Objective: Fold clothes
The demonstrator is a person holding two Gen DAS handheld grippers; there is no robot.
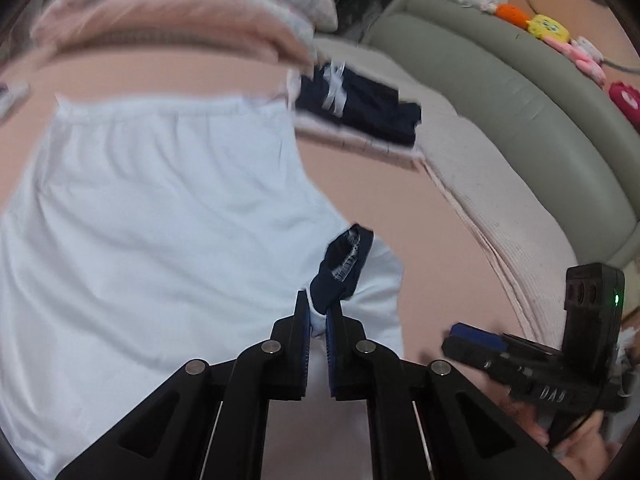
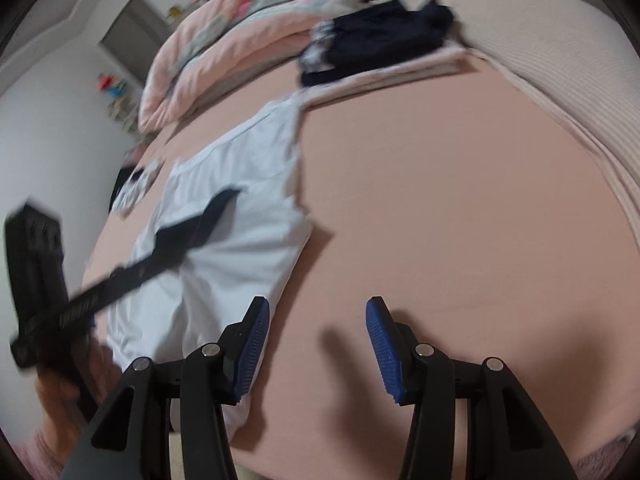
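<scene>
A white garment (image 1: 160,220) lies spread on the pink bed sheet (image 1: 380,200). Its near corner carries a navy trim (image 1: 344,264), bunched up and lifted. My left gripper (image 1: 320,300) is shut on that corner, with white and navy cloth pinched between its blue pads. In the right wrist view the left gripper (image 2: 222,202) reaches over the white garment (image 2: 248,184) from the left. My right gripper (image 2: 318,320) is open with nothing between its fingers; it hovers over the bare sheet (image 2: 440,220) just right of the garment's edge. In the left wrist view the right gripper (image 1: 464,338) shows low on the right.
Folded navy clothes (image 1: 360,108) rest on a folded pink stack at the back. Pink pillows and quilts (image 1: 180,12) are piled behind the garment. A ribbed pale blanket (image 1: 480,184) and a grey padded headboard (image 1: 500,80) with plush toys (image 1: 548,28) run along the right.
</scene>
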